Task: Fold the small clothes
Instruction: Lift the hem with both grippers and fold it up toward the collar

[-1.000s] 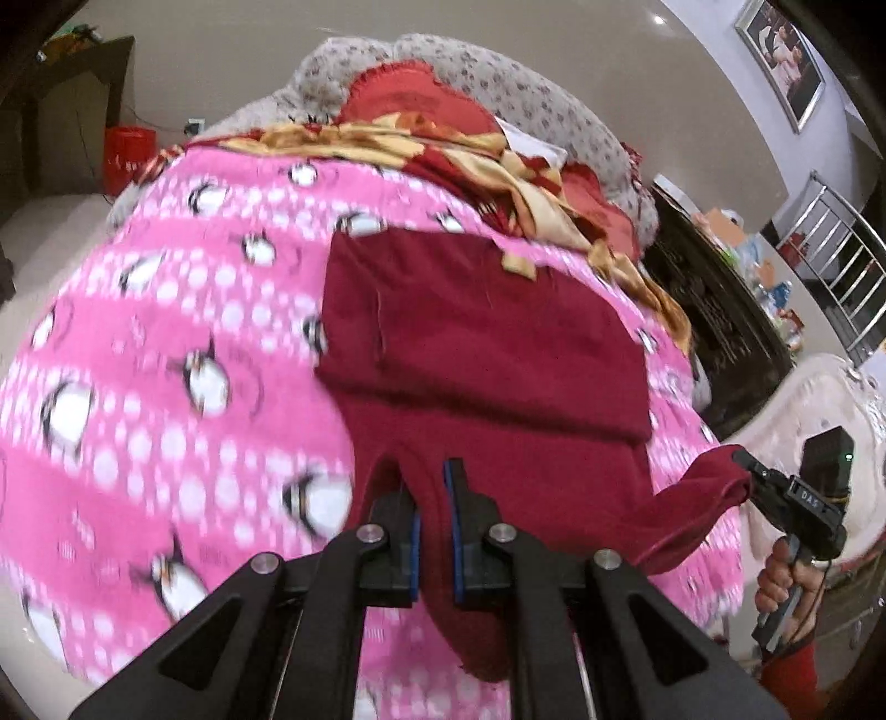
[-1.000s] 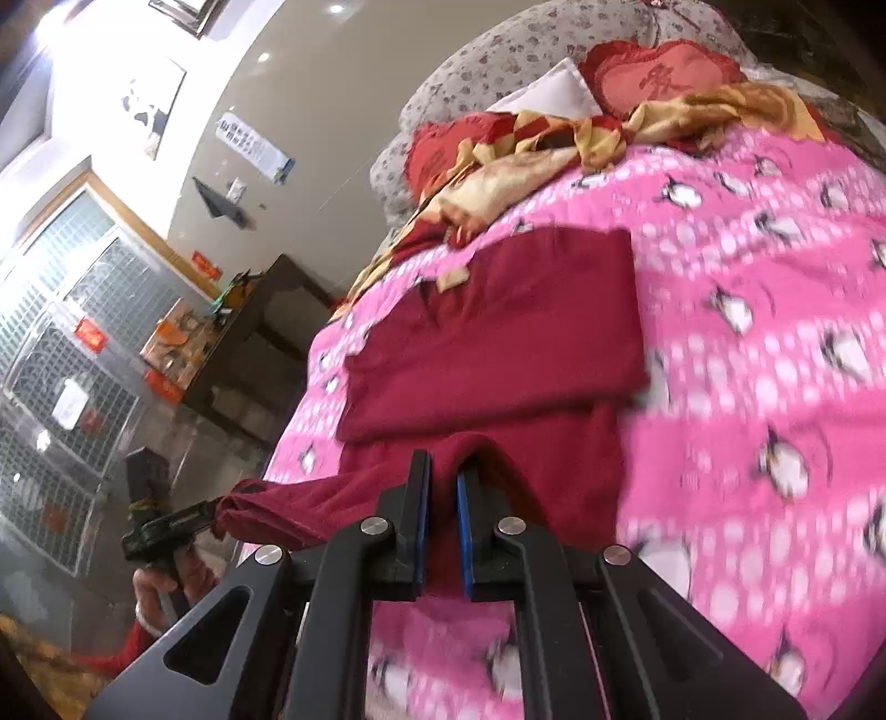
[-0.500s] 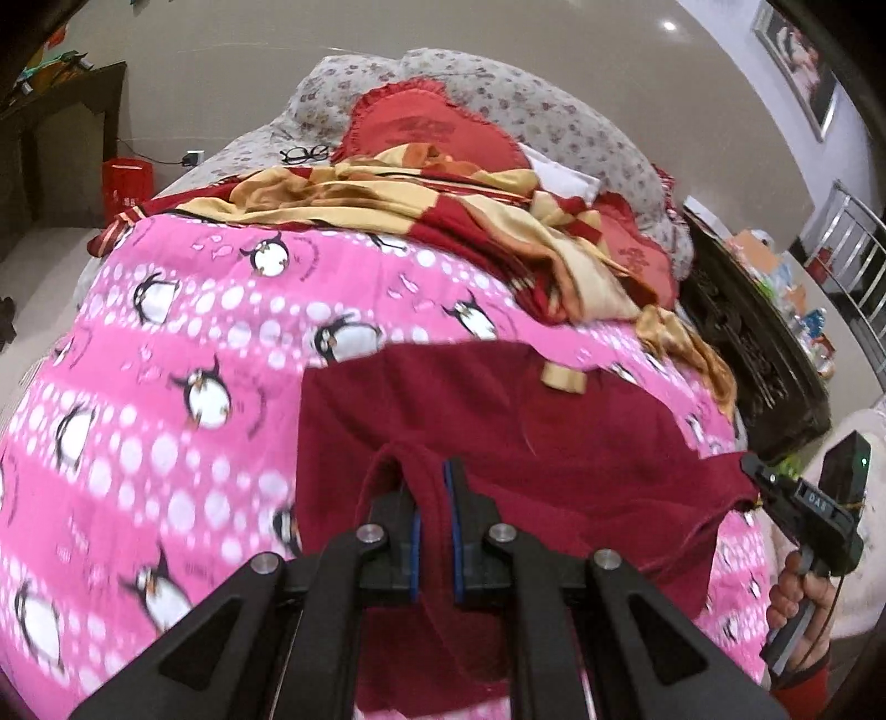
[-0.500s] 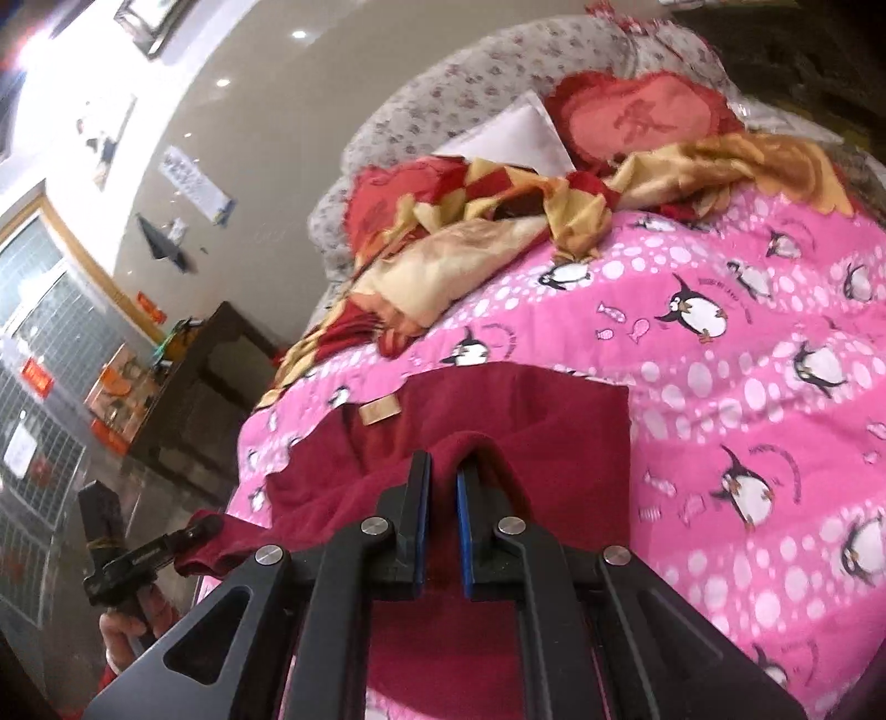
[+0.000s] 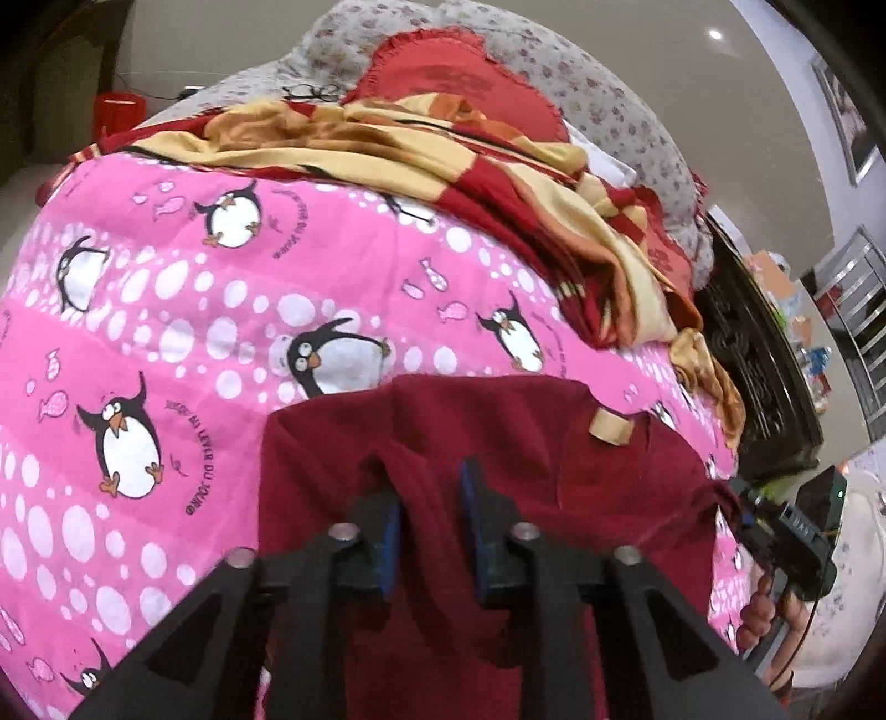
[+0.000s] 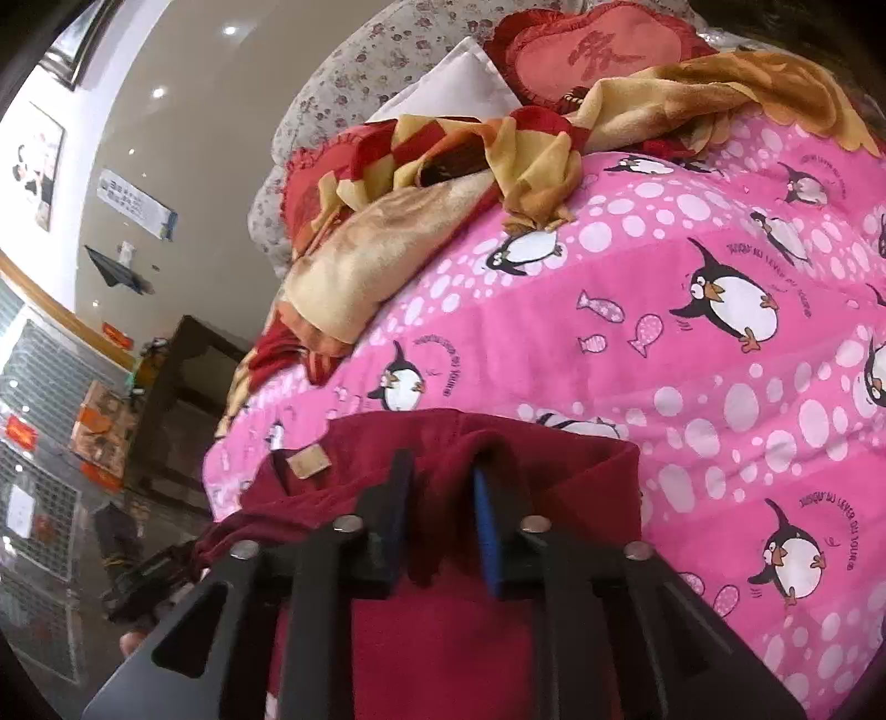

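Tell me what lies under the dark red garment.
The dark red garment lies on the pink penguin blanket, visible all around it. What lies beneath the blanket is covered.

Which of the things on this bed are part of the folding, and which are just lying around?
Part of the job:
dark red garment
left tool
right tool

Just lying about:
penguin blanket
red-and-gold blanket
heart-shaped cushion
floral pillow

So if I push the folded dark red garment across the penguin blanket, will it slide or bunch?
Probably bunch: the dark red garment looks soft and floppy, draping in folds. The penguin blanket looks fleecy, so likely grippy. Its top layer may peel back.
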{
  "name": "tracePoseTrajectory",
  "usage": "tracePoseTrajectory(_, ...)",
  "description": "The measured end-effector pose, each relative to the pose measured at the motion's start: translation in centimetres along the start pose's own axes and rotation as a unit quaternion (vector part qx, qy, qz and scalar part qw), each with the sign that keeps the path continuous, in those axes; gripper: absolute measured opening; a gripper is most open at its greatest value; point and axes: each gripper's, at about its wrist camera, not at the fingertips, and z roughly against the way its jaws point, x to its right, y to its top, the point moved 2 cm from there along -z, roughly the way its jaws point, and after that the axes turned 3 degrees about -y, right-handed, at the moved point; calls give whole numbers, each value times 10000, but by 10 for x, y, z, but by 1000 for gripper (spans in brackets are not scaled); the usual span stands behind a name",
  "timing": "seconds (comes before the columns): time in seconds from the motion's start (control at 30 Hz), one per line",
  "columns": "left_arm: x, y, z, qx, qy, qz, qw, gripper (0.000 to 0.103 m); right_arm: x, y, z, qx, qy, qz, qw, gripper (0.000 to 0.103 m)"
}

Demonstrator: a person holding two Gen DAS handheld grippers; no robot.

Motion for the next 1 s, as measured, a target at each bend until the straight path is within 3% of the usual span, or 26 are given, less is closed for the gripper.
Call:
tracePoseTrajectory(0.07,4,-2,7,45,-157,-80,9998,45,-3,1,18,358,-75,129,9992,47)
tracePoseTrajectory(0.13,7,-4,13,75,-243,-73,9997,51,-4,2,38,669,-210,259,9972,48)
tracePoseTrajectory(0.2,9,-5,21,211,-235,-47,9995,67,-8,-1,50,721,-162,395,9965,48)
tracePoseTrajectory(0.27,10,-6,34,604,-80,-68,9981,84,-19,-10,52,674,-165,775,9946,48)
tracePoseTrajectory(0.33,9,-3,44,896,-88,-40,9959,90,-31,-19,46,576,-263,1132,9916,44)
tracePoseTrajectory(0.47,10,-2,37,805,-29,-54,9967,90,-55,-28,13,318,-380,1653,9850,43)
tracePoseTrajectory(0.53,13,-4,23,658,179,-188,9975,90,-61,-26,-7,233,-489,1739,9833,43)
tracePoseTrajectory(0.67,7,-5,-20,275,749,-240,9965,90,-54,-6,-44,262,-896,1537,9837,41)
tracePoseTrajectory(0.73,-2,-5,-38,0,952,-195,9953,89,-45,3,-53,291,-861,1309,9872,40)
tracePoseTrajectory(0.83,-5,-5,-39,-8,870,-202,9960,89,-45,10,-53,223,-776,1269,9886,40)
tracePoseTrajectory(1.0,-4,-20,-4,75,484,-354,9982,89,-39,-7,-6,123,-665,1331,9888,40)
